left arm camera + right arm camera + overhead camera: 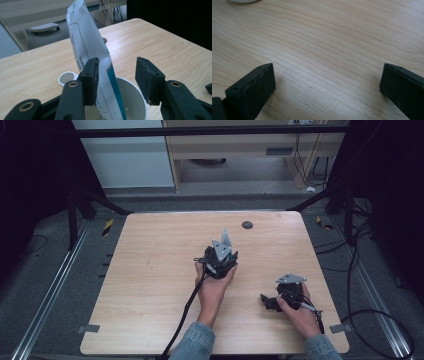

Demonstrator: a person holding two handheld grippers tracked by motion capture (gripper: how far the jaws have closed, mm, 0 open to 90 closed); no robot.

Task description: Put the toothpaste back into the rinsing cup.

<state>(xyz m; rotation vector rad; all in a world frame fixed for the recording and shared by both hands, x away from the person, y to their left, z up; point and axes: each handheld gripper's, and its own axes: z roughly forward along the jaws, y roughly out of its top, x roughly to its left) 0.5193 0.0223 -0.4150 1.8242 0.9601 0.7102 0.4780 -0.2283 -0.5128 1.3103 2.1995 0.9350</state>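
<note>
Left gripper (pixel 117 75): jaws parted around upright pouch (pixel 87 45) in white cup (pixel 136 100); one pad apparently touching. Right gripper (pixel 327 82): wide open over table (pixel 324 37).

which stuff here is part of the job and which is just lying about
In the job:
- white packet, standing tilted in the cup
- white cup under it
- left gripper, jaws apart around the packet, one pad against it

Lying about:
- small white scoop beside the cup
- dark round spot near the table's far edge
- right gripper, open over bare table
</note>
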